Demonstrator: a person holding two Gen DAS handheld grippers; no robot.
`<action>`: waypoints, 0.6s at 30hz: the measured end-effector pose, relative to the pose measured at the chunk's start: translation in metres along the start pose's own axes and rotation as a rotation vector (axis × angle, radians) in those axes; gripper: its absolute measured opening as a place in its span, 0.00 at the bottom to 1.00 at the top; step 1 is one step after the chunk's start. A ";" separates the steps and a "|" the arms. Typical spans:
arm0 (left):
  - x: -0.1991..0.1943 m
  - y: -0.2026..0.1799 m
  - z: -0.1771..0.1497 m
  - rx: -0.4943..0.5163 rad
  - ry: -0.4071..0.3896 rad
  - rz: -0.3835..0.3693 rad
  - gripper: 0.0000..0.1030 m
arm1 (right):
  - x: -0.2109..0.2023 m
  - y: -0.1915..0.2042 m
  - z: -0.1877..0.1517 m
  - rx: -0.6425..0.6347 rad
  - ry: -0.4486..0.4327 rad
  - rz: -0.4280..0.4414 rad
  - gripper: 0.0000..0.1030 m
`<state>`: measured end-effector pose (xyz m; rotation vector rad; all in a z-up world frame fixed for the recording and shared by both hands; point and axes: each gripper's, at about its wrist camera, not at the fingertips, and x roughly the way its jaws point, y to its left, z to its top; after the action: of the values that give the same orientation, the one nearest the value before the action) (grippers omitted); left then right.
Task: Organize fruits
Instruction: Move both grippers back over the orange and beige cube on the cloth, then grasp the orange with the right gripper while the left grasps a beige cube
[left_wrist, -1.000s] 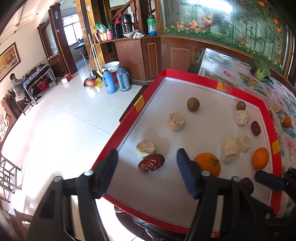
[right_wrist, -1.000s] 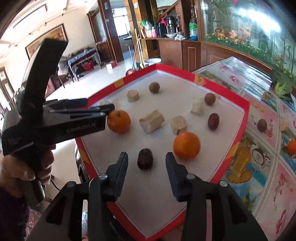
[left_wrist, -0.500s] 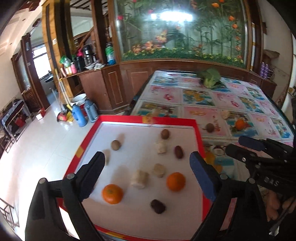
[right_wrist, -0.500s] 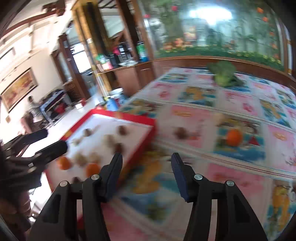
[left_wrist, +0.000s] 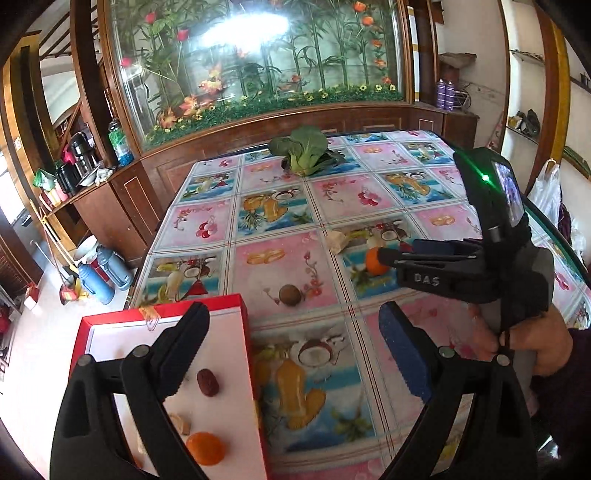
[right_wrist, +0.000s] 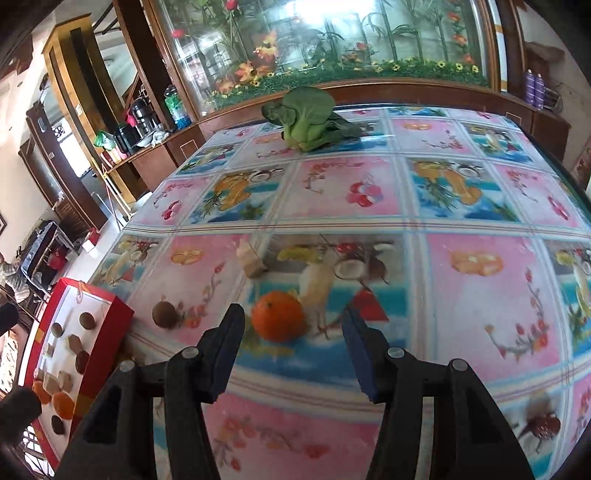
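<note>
An orange (right_wrist: 279, 320) lies on the flowered tablecloth just beyond my open right gripper (right_wrist: 293, 334), a little left of its centre line. A brown round fruit (right_wrist: 165, 314) and a pale chunk (right_wrist: 252, 260) lie to its left and behind it. In the left wrist view the orange (left_wrist: 374, 261) sits at the right gripper's tips (left_wrist: 384, 254), with the brown fruit (left_wrist: 290, 294) on the cloth. My left gripper (left_wrist: 293, 343) is open and empty over the red tray's right wall (left_wrist: 248, 347). The tray holds a red date (left_wrist: 207, 382) and an orange (left_wrist: 205, 448).
A green leafy vegetable (right_wrist: 308, 118) lies at the table's far side. A dark red date (right_wrist: 541, 424) lies on the cloth at the lower right. The red tray (right_wrist: 118, 325) hangs over the table's left edge. A wooden cabinet with a glass display stands behind the table.
Both grippers have swung right, away from the tray and over the tablecloth. The right gripper now has the loose orange just ahead of its open fingers.
</note>
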<state>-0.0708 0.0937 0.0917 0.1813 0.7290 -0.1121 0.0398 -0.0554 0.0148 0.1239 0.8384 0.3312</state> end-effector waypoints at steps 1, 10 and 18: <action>0.001 0.000 0.004 -0.004 -0.001 -0.004 0.90 | 0.005 0.003 0.001 -0.008 0.002 0.000 0.53; 0.009 -0.002 0.020 -0.038 0.020 0.019 0.90 | 0.028 0.005 -0.002 -0.062 0.052 -0.040 0.45; 0.032 -0.015 0.048 -0.008 0.072 0.060 0.90 | 0.021 -0.017 0.004 -0.060 0.083 0.025 0.30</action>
<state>-0.0187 0.0676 0.1038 0.2003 0.7947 -0.0461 0.0603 -0.0640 -0.0015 0.0649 0.9091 0.3864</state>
